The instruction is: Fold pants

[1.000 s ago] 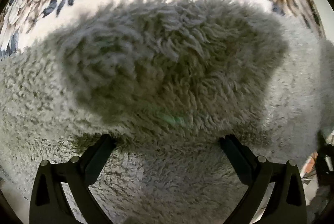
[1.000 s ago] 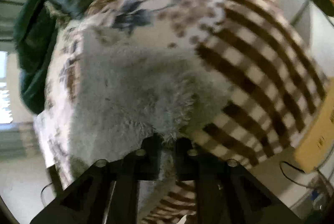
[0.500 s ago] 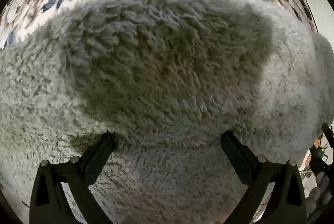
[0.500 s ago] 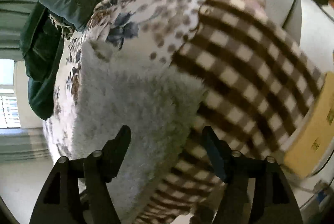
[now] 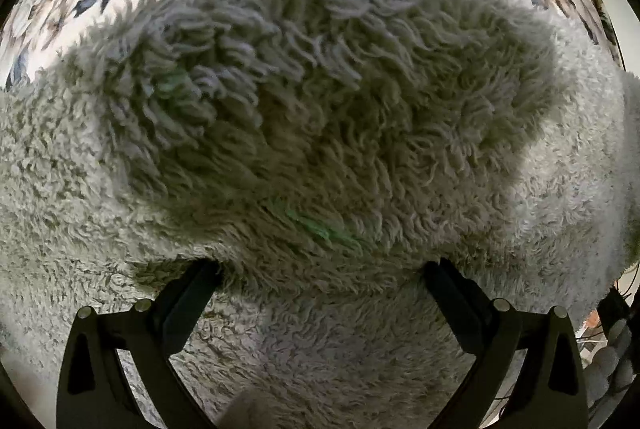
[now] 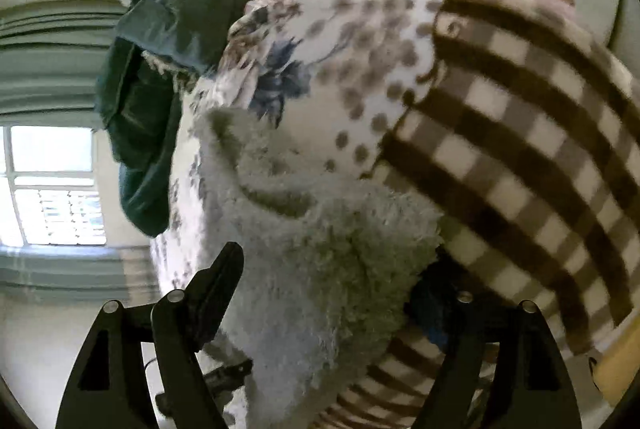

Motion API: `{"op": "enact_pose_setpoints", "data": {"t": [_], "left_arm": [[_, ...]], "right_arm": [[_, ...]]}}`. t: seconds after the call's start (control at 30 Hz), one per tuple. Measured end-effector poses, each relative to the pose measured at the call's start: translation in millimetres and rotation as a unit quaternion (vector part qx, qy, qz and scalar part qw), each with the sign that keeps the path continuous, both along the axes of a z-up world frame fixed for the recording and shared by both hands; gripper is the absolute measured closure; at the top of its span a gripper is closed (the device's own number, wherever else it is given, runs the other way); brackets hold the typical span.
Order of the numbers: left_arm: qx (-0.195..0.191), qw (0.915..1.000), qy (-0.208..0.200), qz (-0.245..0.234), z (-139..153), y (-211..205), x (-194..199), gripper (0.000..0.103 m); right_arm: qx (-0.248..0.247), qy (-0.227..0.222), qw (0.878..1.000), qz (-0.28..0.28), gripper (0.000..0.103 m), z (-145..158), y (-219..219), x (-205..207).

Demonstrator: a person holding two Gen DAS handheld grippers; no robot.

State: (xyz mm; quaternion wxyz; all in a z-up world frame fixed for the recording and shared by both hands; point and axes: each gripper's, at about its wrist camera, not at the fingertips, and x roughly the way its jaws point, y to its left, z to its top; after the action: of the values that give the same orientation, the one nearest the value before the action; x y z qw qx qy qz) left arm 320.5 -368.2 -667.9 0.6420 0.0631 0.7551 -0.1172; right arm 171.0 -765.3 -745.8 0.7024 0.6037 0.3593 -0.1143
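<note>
Released a moment ago, the fuzzy grey pants now lie free between the jaws of the right claw, which were clamped tight on the fleece 1 second earlier and have just been opening to stand wide, no pad pressing on the pile. That view has also tipped, so the window and the dark green garment sit fuller in frame than before. On the other side, the left claw hangs straight down over the same pants, its jaws spread apart with fleece beneath them but nothing pinched; the pile fills more of that view than it did 1 second ago, the camera's dark shadow lying larger across it. The pants rest on a bed, spread over a floral sheet with a brown checked blanket just beside them, their near portion mounded close under the right claw at the mattress edge. Judged from this, the fold appears laid but not yet smoothed. The risk is that the thick, springy fleece lifts back open once let go, or that the part bunched near the edge slides off the bed under its own weight; long loops of pile could also snag on a jaw as either claw draws away, dragging the fold askew.
</note>
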Motion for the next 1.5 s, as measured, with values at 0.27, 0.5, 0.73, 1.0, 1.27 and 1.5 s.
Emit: {"op": "enact_pose_setpoints", "data": {"t": [0.27,0.5,0.73,1.0,1.27,1.5], "left_arm": [[0.008,1.0000,-0.006,0.001,1,-16,1,0.000],[-0.006,0.9998,-0.019,0.008,11,-21,0,0.000],[-0.050,0.9959,-0.050,0.056,59,22,-3,0.000],[-0.081,0.9823,-0.074,0.151,115,149,-27,0.000],[-0.058,0.9681,-0.085,0.229,123,310,-49,0.000],[-0.035,0.9535,-0.095,0.284,120,412,-59,0.000]], "right_arm": [[0.017,-0.065,0.997,0.028,0.021,-12,7,37],[-0.023,-0.029,0.998,0.051,0.081,-2,16,77],[-0.109,-0.047,0.990,0.077,0.082,93,66,86],[-0.189,-0.077,0.964,0.171,0.083,181,233,127],[-0.225,-0.057,0.917,0.324,0.083,138,458,171],[-0.202,0.033,0.858,0.472,0.013,78,593,193]]}}
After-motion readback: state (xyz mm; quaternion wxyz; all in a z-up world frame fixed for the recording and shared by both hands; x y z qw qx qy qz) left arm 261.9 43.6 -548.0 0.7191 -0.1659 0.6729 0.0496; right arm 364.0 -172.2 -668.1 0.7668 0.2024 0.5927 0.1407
